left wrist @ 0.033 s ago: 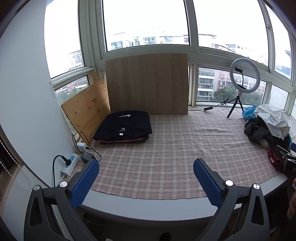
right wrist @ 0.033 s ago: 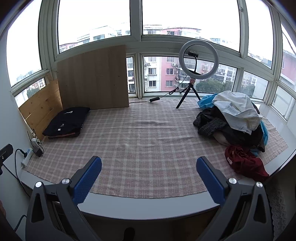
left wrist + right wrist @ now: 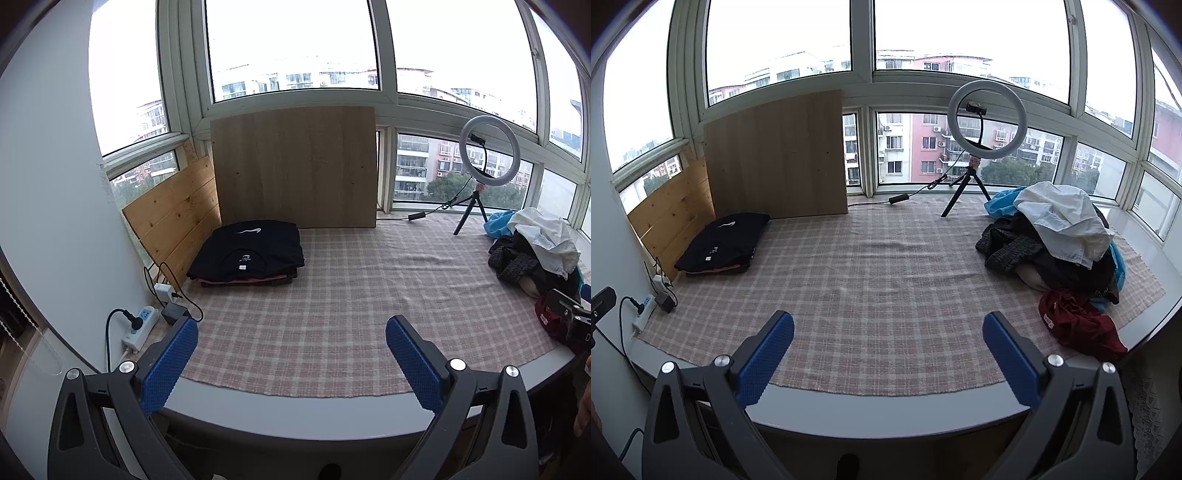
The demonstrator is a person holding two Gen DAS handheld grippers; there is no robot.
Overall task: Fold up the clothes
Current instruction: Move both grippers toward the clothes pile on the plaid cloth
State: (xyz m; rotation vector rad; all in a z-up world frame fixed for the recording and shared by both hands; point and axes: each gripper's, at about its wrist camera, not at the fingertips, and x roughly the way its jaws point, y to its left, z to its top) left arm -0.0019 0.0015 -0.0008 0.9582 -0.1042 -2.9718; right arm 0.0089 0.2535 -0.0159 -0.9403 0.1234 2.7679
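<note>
Above the plaid cloth point(image 3: 886, 266), left gripper point(image 3: 291, 354) and right gripper point(image 3: 888, 350), jaws spread wide, holding nothing

Two black claw frames point(image 3: 291, 363) point(image 3: 888, 360), silver screws, blue dimpled pads point(image 3: 170, 365) on each finger.

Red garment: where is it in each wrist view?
Left wrist: red garment at far right edge, partly hidden by the right gripper's body.
Right wrist: lower right, at the front of the clothes pile.
Shared landmark: ring light.
</note>
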